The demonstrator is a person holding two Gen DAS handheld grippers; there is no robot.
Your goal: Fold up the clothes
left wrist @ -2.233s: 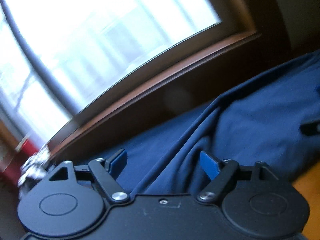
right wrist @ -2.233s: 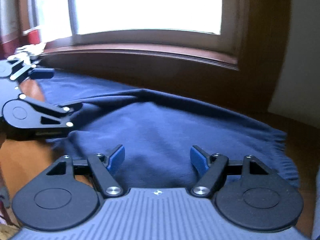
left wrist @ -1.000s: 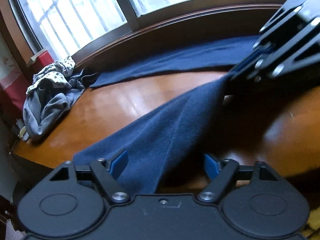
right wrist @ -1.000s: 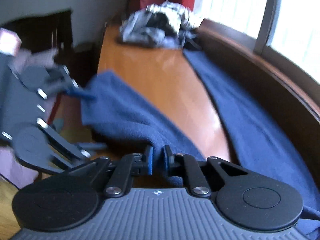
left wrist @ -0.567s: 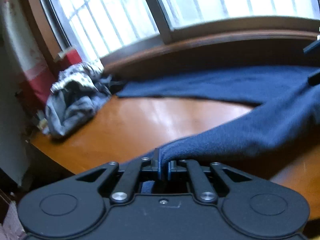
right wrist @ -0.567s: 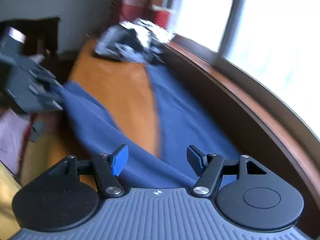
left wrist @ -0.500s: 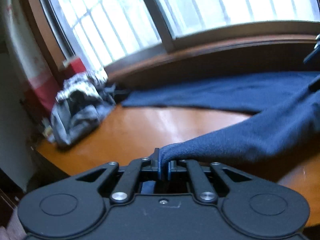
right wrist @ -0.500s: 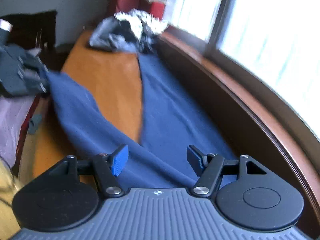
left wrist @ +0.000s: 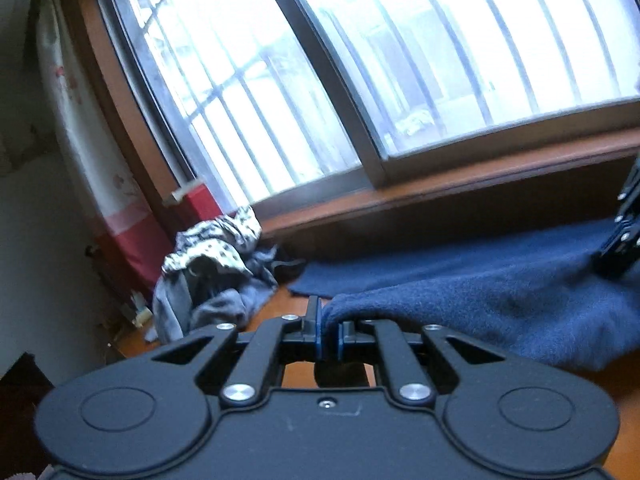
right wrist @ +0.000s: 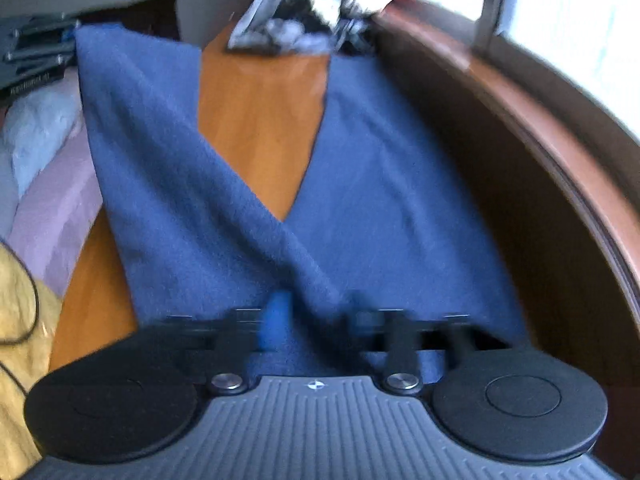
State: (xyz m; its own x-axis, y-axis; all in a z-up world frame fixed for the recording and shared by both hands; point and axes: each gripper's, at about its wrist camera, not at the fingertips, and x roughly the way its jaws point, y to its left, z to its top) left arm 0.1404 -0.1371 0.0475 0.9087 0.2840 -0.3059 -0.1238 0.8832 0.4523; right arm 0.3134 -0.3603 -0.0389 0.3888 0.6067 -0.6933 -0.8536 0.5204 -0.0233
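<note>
My left gripper (left wrist: 328, 334) is clenched on one corner of the single navy fleece cloth (left wrist: 500, 300); a tuft of the fabric sits pinched between its two blue pads. My right gripper (right wrist: 316, 320) appears motion-blurred in its own view, with one blue pad (right wrist: 274, 320) distinguishable; the cloth lies between its two fingers, which have come together on a fold of it. The cloth forms one piece laid in a V: one limb runs along the far side of the wooden table (right wrist: 256, 120), just beside the window sill (left wrist: 460, 184), and the second limb rises from the right gripper toward the left gripper, which shows as a dark shape at the upper left of the right wrist view (right wrist: 36, 56). Between the two limbs one wedge of bare table surface is exposed. In the left wrist view the right gripper's black linkage (left wrist: 624, 236) enters at the right edge, at the cloth. One heap of crumpled clothes (left wrist: 212, 276), grey and patterned black and white, rests at the far left end of the table. Behind it stands one red box (left wrist: 200, 204) beside one barred window (left wrist: 360, 60). One yellow garment (right wrist: 16, 340) lies at the near left of the right wrist view.
</note>
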